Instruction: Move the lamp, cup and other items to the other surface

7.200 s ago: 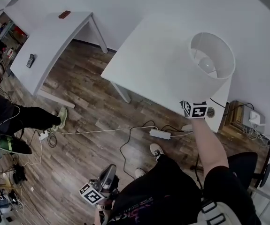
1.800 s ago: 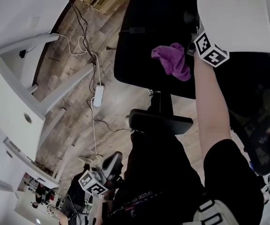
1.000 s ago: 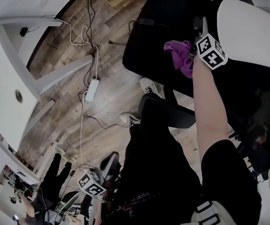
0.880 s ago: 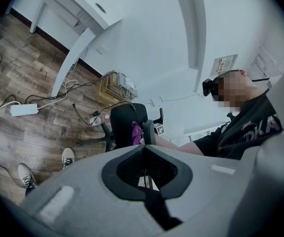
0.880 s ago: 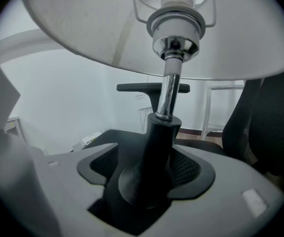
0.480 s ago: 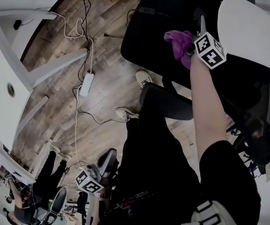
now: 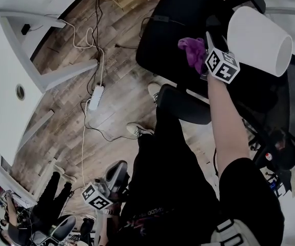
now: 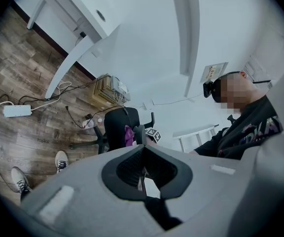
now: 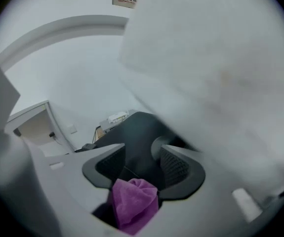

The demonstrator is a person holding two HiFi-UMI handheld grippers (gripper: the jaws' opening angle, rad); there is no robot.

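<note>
Purple cloth (image 9: pixel 134 204) sits between the parted jaws of your right gripper (image 9: pixel 141 158); the jaws have just been closing, pads not pressing it. White lamp shade (image 7: pixel 260 40) lies tilted just beside that gripper, over the black chair (image 7: pixel 170 40). Your left gripper (image 8: pixel 142 157) is closed and empty.

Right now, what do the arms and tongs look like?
Left tongs and right tongs: grey bodies, black ribbed pads. Each carries a cube with black-and-white square markers: left cube, right cube. The right arm wears a short black sleeve.
</note>
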